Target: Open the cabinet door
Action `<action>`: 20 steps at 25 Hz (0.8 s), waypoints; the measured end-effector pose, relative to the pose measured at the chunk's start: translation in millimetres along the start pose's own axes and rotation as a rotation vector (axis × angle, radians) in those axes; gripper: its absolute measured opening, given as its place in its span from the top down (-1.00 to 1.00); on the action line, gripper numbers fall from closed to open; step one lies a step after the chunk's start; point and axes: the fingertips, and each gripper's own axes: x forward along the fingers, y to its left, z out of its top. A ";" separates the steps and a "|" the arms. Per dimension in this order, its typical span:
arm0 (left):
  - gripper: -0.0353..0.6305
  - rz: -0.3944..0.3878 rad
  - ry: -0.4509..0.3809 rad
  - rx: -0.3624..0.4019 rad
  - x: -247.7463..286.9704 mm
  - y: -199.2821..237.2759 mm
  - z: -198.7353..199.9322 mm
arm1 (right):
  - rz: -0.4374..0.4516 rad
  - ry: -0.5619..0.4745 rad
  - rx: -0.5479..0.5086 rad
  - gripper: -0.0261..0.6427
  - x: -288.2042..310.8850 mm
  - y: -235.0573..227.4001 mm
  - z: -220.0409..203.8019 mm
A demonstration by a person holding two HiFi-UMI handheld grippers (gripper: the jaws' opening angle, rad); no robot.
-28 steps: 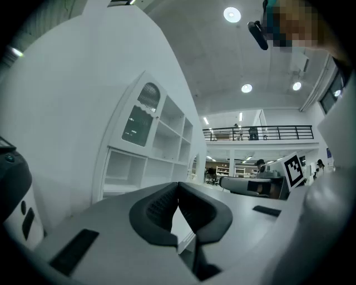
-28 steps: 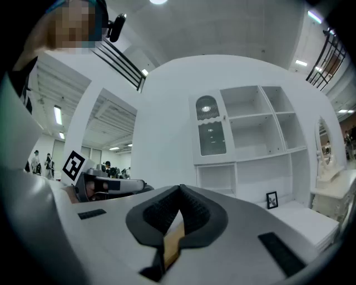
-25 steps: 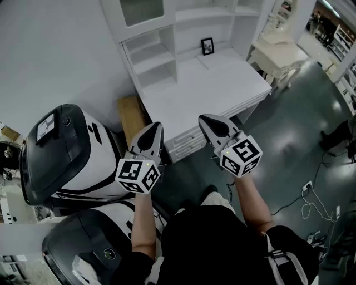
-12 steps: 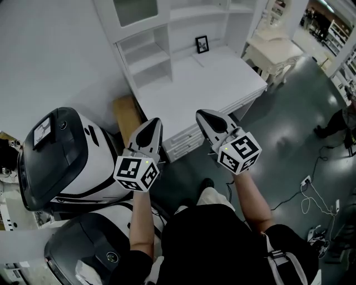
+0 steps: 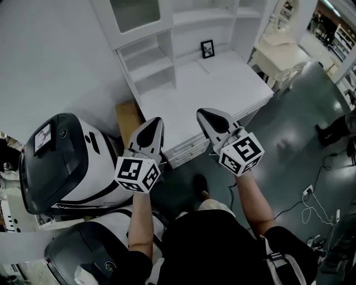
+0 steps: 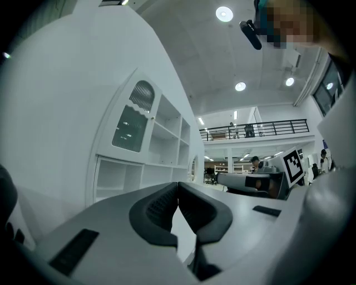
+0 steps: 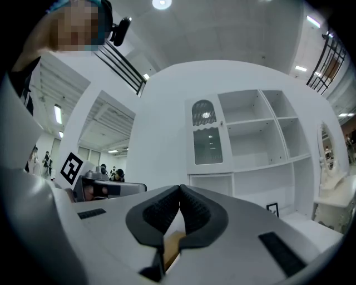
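Head view: cabinet door sat top left in the white hutch, above open shelves. Its glass pane was flush and shut. Left tongs and right tongs were side by side at the tabletop front edge, well apart from the door.

Left gripper view: door upright, long axis vertical, arched slatted top over glass. Tongs pressed together, empty.

Right gripper view: door faced the camera. Tongs pressed together, empty.
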 end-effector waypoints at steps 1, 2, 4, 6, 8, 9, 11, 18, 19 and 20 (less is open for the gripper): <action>0.82 0.007 -0.003 0.008 7.0 4.5 3.3 | 0.008 -0.010 -0.002 0.87 7.2 -6.3 3.4; 0.82 0.014 -0.005 0.017 14.5 8.7 6.9 | 0.017 -0.020 -0.005 0.87 14.6 -13.0 7.1; 0.82 0.028 -0.009 0.034 30.5 15.5 14.9 | 0.033 -0.037 -0.010 0.87 28.3 -27.7 15.1; 0.82 0.045 -0.015 0.049 46.5 20.6 23.3 | 0.050 -0.051 -0.016 0.87 40.9 -43.3 23.3; 0.82 0.062 -0.022 0.065 61.7 25.3 32.6 | 0.067 -0.068 -0.019 0.87 53.1 -58.2 32.2; 0.82 0.069 -0.027 0.072 68.8 26.9 37.5 | 0.077 -0.076 -0.020 0.87 58.3 -64.9 36.8; 0.82 0.082 -0.038 0.084 82.9 29.0 47.4 | 0.098 -0.090 -0.027 0.87 67.7 -78.1 46.2; 0.82 0.125 -0.078 0.120 139.4 35.0 72.5 | 0.166 -0.146 -0.064 0.87 97.3 -132.1 74.5; 0.82 0.133 -0.084 0.123 146.9 36.2 75.1 | 0.174 -0.152 -0.069 0.87 101.4 -139.5 77.5; 0.82 0.140 -0.090 0.126 153.7 37.3 77.4 | 0.183 -0.156 -0.072 0.87 105.4 -146.5 80.1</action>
